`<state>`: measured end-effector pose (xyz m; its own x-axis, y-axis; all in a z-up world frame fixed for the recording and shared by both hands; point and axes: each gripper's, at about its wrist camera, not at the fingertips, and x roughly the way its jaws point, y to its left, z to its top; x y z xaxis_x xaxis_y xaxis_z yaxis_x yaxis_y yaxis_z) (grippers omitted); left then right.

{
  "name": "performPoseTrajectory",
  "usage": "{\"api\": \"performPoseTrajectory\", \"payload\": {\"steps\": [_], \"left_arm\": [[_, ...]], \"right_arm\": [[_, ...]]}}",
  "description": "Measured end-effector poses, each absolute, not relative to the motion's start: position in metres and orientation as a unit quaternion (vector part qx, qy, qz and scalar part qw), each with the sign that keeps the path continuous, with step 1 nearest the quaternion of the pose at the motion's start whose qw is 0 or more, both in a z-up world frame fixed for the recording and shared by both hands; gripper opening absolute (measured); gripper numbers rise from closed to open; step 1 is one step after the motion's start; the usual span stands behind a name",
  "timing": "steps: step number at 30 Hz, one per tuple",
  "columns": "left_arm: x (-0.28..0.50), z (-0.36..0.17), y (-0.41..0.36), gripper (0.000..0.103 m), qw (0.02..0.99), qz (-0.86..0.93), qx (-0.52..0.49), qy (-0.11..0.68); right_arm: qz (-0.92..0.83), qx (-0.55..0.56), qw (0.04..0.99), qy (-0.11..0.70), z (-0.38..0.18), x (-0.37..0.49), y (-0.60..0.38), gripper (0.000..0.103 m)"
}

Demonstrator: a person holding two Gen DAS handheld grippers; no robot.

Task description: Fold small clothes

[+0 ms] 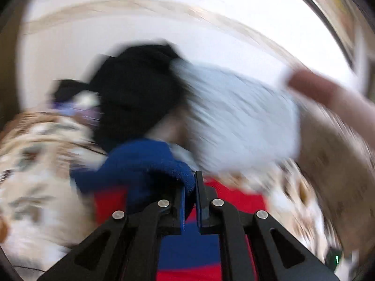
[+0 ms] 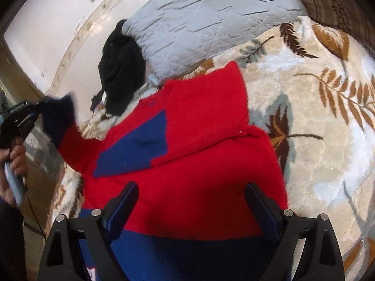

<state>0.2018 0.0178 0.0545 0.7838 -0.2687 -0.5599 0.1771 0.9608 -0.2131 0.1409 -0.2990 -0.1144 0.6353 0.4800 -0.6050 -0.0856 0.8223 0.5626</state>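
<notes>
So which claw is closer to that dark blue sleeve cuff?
Left. The left claw is shut on the dark blue cuff, lifting it. The right claw hangs open over the sweater's red body, apart from the cuff.

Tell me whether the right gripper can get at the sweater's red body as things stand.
Probably yes. The right gripper hangs open directly over the red sweater, with nothing between its fingers and the fabric. The left gripper pinches only the blue cuff, off to the side.
</notes>
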Motion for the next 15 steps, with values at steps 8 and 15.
{"api": "performPoseTrajectory", "payload": {"steps": [8, 15], "left_arm": [[0.195, -0.076, -0.022, 0.077, 0.897, -0.057, 0.024, 0.437], [0.182, -0.063, 0.093, 0.077, 0.919, 0.075, -0.088, 0.376]], "right_arm": [[0.162, 0.283, 0.861, 0.390, -0.114, 0.137, -0.315, 0.095], [0.189, 0.316, 0.847, 0.383, -0.102, 0.144, -0.313, 0.095]]}}
